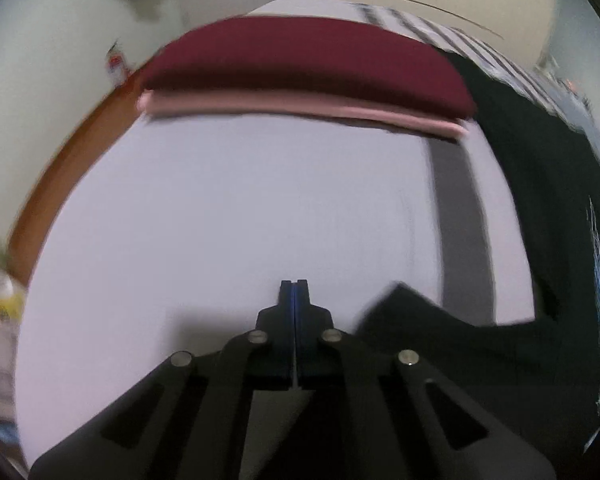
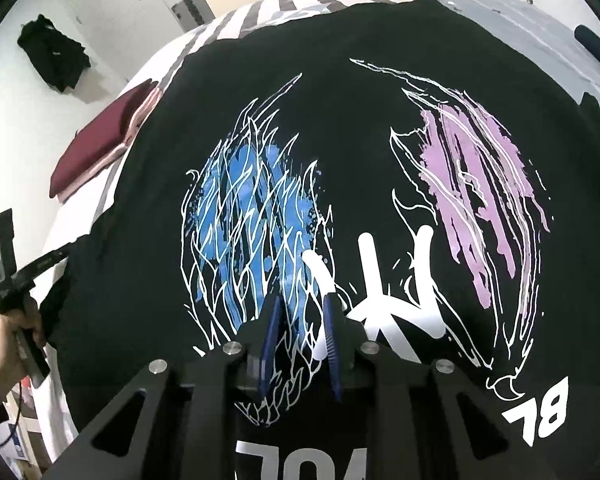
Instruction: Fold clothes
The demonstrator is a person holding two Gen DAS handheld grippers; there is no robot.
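From my left wrist camera, the left gripper [image 1: 295,285] has its blue-lined fingers pressed together with nothing between them, hovering over the pale sheet of the bed [image 1: 220,220]. A folded maroon garment [image 1: 300,60] lies on a folded pink one [image 1: 300,110] toward the bed's far edge. The black T-shirt [image 1: 540,184] covers the right side, one corner of it [image 1: 400,312] just beside my fingers. A grey stripe [image 1: 460,232] runs down the sheet. The bed's left edge shows an orange-brown frame [image 1: 76,152].
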